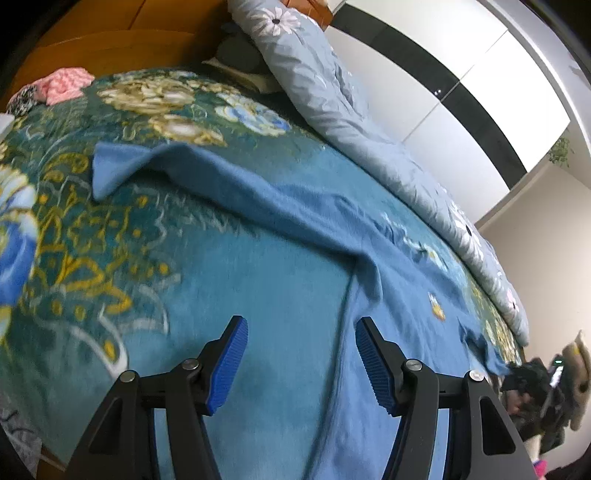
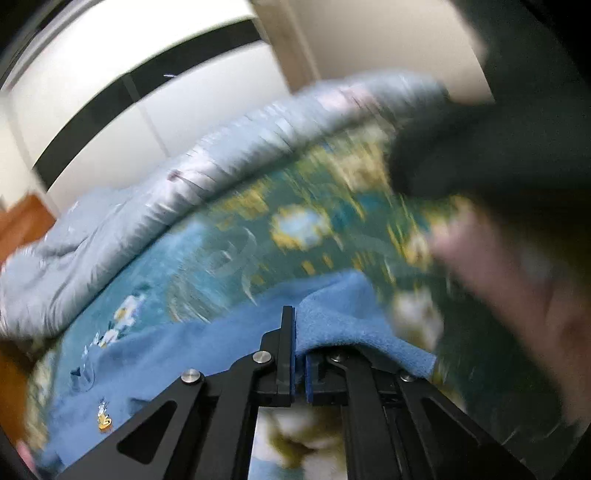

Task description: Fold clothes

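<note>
**Blue shirt spread on the bed, right gripper clamped on its edge**

Biggest thing first: the bed blanket (image 1: 110, 206), teal with gold and white flowers, fills most of the left wrist view and runs across the middle of the right wrist view too (image 2: 295, 229). Along its far side, from top centre down to the right edge of the left view, lies a rumpled pale-blue quilt (image 1: 332, 110) with daisy prints; in the right view it arcs across the upper left (image 2: 129, 206), badly smeared by motion blur. Behind it stand white wardrobe doors (image 1: 461, 92) with a black band.

Now the task's thing: the blue shirt (image 1: 295, 277) lies on the blanket, covering the centre and lower right of the left view, one sleeve reaching up to the left with its cuff flipped. A small yellow cartoon print sits on it at right. In the right view the shirt (image 2: 177, 354) takes the lower left, and a fold of it bunches up at centre.

The left gripper (image 1: 301, 365) hangs just above the shirt, blue pads spread wide, nothing between them. The right gripper (image 2: 300, 354) has its jaws pressed nearly together, pinching the shirt's edge, cloth draping over the right finger.

A blurred hand (image 2: 517, 295) and dark sleeve (image 2: 498, 129) cross the right side of the right view. Small, upper left of the left view: a pink knitted piece (image 1: 64, 83) against the wooden headboard (image 1: 110, 33).
</note>
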A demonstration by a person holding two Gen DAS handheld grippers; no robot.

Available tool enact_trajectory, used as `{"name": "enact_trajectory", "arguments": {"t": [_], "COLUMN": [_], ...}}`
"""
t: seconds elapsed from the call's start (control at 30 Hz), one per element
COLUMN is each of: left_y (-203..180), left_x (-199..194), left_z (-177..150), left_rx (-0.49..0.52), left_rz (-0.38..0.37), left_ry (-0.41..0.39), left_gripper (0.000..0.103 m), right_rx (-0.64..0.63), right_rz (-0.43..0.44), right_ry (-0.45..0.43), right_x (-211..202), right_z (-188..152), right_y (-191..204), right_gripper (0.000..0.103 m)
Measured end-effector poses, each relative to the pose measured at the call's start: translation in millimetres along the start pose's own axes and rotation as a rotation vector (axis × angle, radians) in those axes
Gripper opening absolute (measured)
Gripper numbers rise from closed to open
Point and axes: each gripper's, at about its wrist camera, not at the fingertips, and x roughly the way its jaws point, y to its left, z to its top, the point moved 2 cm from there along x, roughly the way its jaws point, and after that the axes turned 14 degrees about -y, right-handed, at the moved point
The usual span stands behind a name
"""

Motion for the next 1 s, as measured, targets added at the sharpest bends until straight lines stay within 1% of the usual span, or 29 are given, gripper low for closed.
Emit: {"name": "enact_trajectory", "arguments": {"t": [0.1, 0.17, 0.23, 0.3, 0.37, 0.4, 0.43, 0.5, 0.53, 0.6, 0.7, 0.8, 0.93, 1.0], "left_y": [0.4, -0.1, 1.5, 11.7, 22.9, 28.5, 35.5, 49.4, 56.0, 65.5, 68.6, 69.1, 73.4, 74.9], "left_x": [12.5, 21.9, 28.3, 30.0, 31.5, 32.2, 32.5, 32.3, 30.6, 24.5, 16.1, 12.9, 16.2, 17.4], "left_z": [21.0, 39.0, 52.4, 54.2, 55.3, 55.9, 54.8, 52.8, 52.9, 55.0, 57.3, 58.5, 57.0, 56.3], "left_rx": [-0.027, -0.040, -0.043, -0.065, -0.089, -0.101, -0.101, -0.102, -0.118, -0.157, -0.162, -0.170, -0.201, -0.212], "left_rz": [-0.022, -0.037, -0.033, -0.019, -0.003, 0.004, 0.033, 0.093, 0.096, 0.078, 0.068, 0.057, 0.050, 0.047], "left_ry": [-0.043, -0.082, -0.122, -0.144, -0.165, -0.176, -0.181, -0.181, -0.177, -0.184, -0.206, -0.207, -0.182, -0.174], "left_gripper": [0.065, 0.065, 0.065, 0.065, 0.065, 0.065, 0.065, 0.065, 0.065, 0.065, 0.065, 0.065, 0.065, 0.065], "right_rx": [-0.169, -0.279, -0.345, -0.406, -0.465, -0.497, -0.515, -0.559, -0.584, -0.647, -0.712, -0.776, -0.865, -0.886], "right_rz": [0.058, 0.107, 0.164, 0.226, 0.273, 0.305, 0.331, 0.402, 0.427, 0.473, 0.514, 0.533, 0.565, 0.589], "right_ry": [-0.078, -0.117, -0.133, -0.142, -0.153, -0.150, -0.142, -0.090, -0.062, 0.004, 0.098, 0.164, 0.205, 0.229], "right_x": [-18.2, -26.1, -33.5, -38.2, -40.7, -41.3, -41.0, -41.4, -40.2, -35.9, -28.3, -24.6, -28.0, -31.0], "right_z": [30.7, 44.7, 49.8, 48.9, 40.6, 31.0, 21.1, -11.8, -29.7, -73.1, -122.7, -157.7, -181.2, -186.1], "right_y": [47.9, 88.9, 126.8, 171.5, 212.7, 237.5, 255.2, 295.1, 309.1, 336.0, 357.3, 369.1, 374.1, 372.6], "right_gripper": [0.004, 0.004, 0.004, 0.004, 0.004, 0.004, 0.004, 0.004, 0.004, 0.004, 0.004, 0.004, 0.004, 0.006]}}
